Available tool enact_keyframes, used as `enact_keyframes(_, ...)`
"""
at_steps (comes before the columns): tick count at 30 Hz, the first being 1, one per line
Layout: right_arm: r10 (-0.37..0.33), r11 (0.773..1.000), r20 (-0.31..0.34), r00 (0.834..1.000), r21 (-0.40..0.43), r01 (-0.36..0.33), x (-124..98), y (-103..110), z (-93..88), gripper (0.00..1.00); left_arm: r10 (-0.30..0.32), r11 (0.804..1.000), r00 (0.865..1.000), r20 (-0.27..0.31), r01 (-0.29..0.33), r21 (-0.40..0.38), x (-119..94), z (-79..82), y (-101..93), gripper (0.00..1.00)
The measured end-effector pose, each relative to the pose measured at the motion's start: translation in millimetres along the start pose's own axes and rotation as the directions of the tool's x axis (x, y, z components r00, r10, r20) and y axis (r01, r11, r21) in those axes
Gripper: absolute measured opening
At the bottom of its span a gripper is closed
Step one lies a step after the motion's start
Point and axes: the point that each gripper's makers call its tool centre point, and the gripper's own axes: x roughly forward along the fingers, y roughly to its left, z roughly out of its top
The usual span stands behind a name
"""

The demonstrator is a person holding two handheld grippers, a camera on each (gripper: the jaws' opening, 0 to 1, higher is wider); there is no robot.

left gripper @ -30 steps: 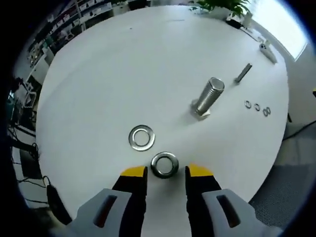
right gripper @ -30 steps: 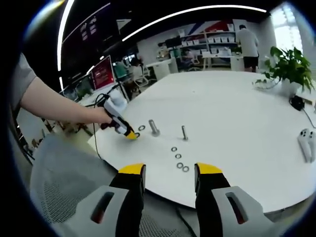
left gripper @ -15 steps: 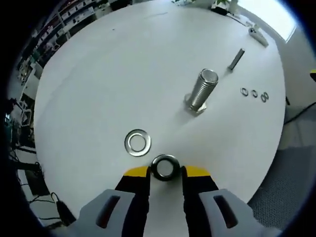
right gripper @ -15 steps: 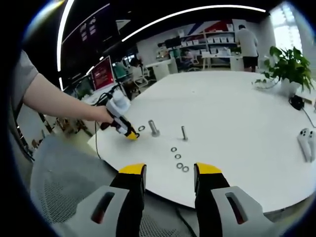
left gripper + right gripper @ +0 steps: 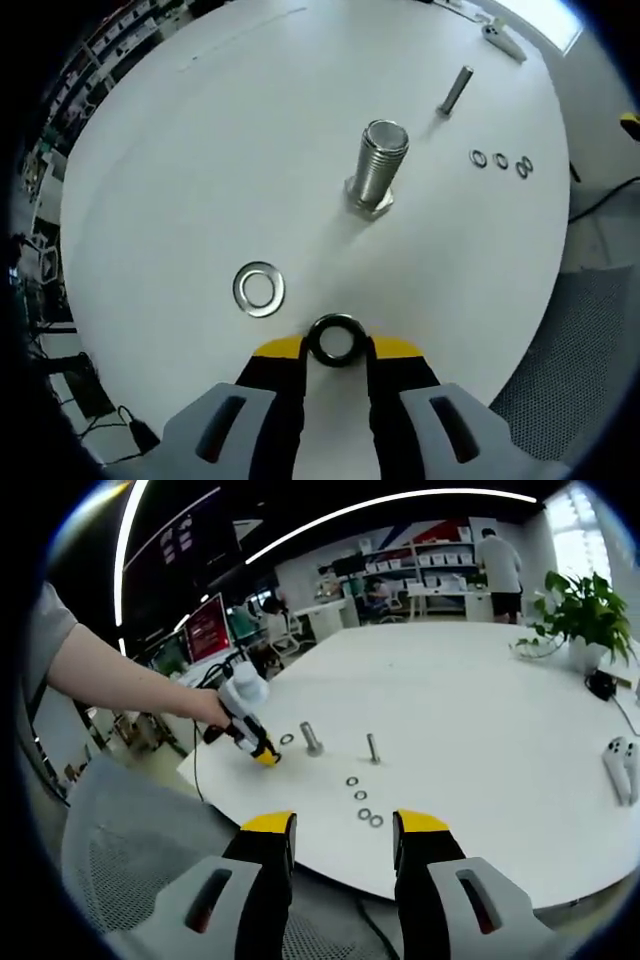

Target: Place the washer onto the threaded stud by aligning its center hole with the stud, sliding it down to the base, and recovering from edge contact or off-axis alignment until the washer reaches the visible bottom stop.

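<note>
**Between the yellow tips: a washer gripped by its rim, and the hazards ahead**

Between the fingertips of the left tongs [image 5: 335,346], the washer [image 5: 335,339] is pinched by opposite edges, its center hole open toward the camera. The threaded stud [image 5: 379,166] stands upright on its hexagonal base, well apart from the washer, on the white counter [image 5: 200,150]. A second washer [image 5: 259,289] lies flat beside the tongs; a thinner bolt [image 5: 455,90] and a row of small rings [image 5: 500,161] sit beyond the stud. The right tongs [image 5: 340,830] hover spread and empty off the counter's edge, well apart from the work; in the right gripper view the left tongs [image 5: 262,754] appear small, held by a hand [image 5: 213,716].

Probable hazards, as judged from this arrangement:
- The rim grip is narrow, so a twist in carrying could let the washer rotate or drop.
- A tilted approach would likely land the washer's edge on the stud's top or jam it against the threads.
- Sideways pressure during correction may tip the stud, since nothing visibly steadies it.
</note>
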Motion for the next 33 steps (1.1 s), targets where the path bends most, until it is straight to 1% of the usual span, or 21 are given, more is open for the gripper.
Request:
enact_keyframes(3, 0.001, 1.000, -0.001, 1.000, -0.001, -0.001, 0.0, 0.0, -0.4, 0.41, -0.008, 0.999, 1.000, 0.003, 0.008, -0.047, 0.6, 1.1, 1.0, 0.23)
enact_keyframes(6, 0.001, 1.000, 0.000, 1.000, 0.000, -0.001, -0.1, 0.0, -0.3, 0.41, 0.001, 1.000, 1.000, -0.006, -0.001, -0.021, 1.3, 1.4, -3.4, 0.25)
enact_keyframes(15, 0.002, 1.000, -0.004, 1.000, 0.002, -0.002, 0.1, 0.4, -1.2, 0.41, 0.003, 1.000, 1.000, -0.001, -0.003, -0.023, 3.7, 0.5, 0.7, 0.24)
enact_keyframes(16, 0.002, 1.000, -0.004, 1.000, 0.002, -0.002, 0.1, 0.5, -1.0, 0.41, 0.008, 1.000, 1.000, -0.004, -0.008, -0.020, 4.3, 0.4, 2.8, 0.21)
enact_keyframes(18, 0.003, 1.000, -0.004, 1.000, 0.002, -0.003, 0.1, 0.6, -1.1, 0.41, 0.001, 0.999, 1.000, -0.011, -0.001, -0.032, 6.1, 1.0, 5.3, 0.21)
enact_keyframes(22, 0.003, 1.000, -0.001, 1.000, 0.003, -0.003, 0.0, 0.4, -0.7, 0.41, 0.001, 1.000, 0.999, -0.034, -0.002, -0.019, 7.6, 1.7, 5.5, 0.20)
enact_keyframes(26, 0.004, 1.000, -0.001, 1.000, 0.002, -0.004, 0.1, 0.7, -0.4, 0.41, 0.005, 1.000, 0.999, -0.047, -0.007, -0.026, 10.1, 1.4, 9.0, 0.19)
enact_keyframes(28, 0.004, 1.000, 0.000, 1.000, 0.002, -0.004, 0.2, 0.5, -0.1, 0.41, 0.005, 0.999, 0.999, -0.044, -0.006, -0.034, 9.8, 0.7, 9.7, 0.19)
enact_keyframes(31, 0.005, 1.000, 0.002, 1.000, 0.001, -0.005, 0.3, 0.6, 0.4, 0.40, -0.002, 0.998, 1.000, -0.021, 0.000, -0.069, 9.5, 0.9, 10.8, 0.19)
enact_keyframes(33, 0.004, 1.000, 0.000, 1.000, 0.002, -0.004, 0.4, 0.5, 0.0, 0.40, -0.003, 0.998, 1.000, -0.013, 0.002, -0.066, 9.1, 0.5, 10.2, 0.19)
